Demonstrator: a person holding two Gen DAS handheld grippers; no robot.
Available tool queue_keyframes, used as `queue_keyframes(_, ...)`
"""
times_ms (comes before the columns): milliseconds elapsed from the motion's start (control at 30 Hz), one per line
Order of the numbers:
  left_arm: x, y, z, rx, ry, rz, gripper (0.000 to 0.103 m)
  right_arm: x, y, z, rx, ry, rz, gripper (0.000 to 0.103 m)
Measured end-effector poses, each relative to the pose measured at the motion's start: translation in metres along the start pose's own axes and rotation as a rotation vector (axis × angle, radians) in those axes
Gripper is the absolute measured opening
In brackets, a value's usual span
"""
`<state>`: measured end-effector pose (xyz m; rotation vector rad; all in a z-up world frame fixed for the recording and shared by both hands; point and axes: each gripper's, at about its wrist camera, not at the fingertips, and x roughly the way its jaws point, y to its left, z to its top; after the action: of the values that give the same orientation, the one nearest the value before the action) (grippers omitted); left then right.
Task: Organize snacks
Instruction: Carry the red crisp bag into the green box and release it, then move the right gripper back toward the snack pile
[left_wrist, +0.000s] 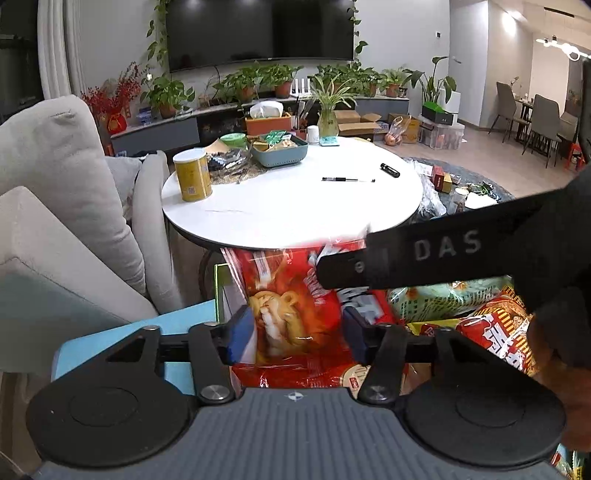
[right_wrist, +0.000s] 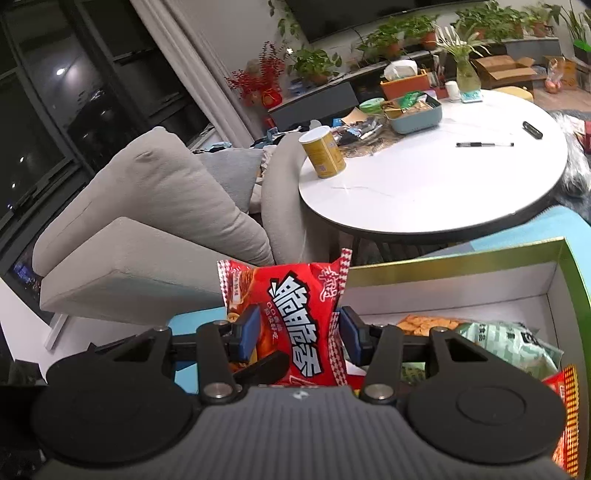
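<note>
My left gripper (left_wrist: 297, 332) is shut on a red noodle snack packet (left_wrist: 291, 306), held upright in front of the round white table (left_wrist: 295, 206). My right gripper (right_wrist: 295, 334) is shut on a red snack packet (right_wrist: 295, 317) with bold white characters, held above the left end of a green-rimmed box (right_wrist: 461, 266). The box holds a pale green bag (right_wrist: 506, 339), an orange snack bag (right_wrist: 428, 323) and another red packet (right_wrist: 565, 413). In the left wrist view the right gripper's black arm (left_wrist: 443, 254) crosses above more packets (left_wrist: 491, 328).
A yellow can (left_wrist: 192, 175), a blue basket of snacks (left_wrist: 280, 149), a pen (left_wrist: 347, 180) and a black marker (left_wrist: 390, 170) lie on the table. A grey sofa (left_wrist: 62, 206) is at the left. A light blue surface (right_wrist: 517, 229) lies under the box.
</note>
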<state>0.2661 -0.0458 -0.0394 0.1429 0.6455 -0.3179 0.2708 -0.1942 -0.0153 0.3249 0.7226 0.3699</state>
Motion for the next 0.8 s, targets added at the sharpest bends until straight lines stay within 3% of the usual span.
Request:
queue_keyframes(467, -0.064, -0.013, 0.005, 0.041, -0.090, 0.025, 0.060, -0.053, 0.025, 0.003, -0.070, -0.077, 0.032, 0.054)
queue_keyframes(800, -0.126, -0.033, 0.004, 0.064, -0.157, 0.055, 0.072, -0.104, 0.048, -0.008, -0.079, -0.116, 0.057, 0.054)
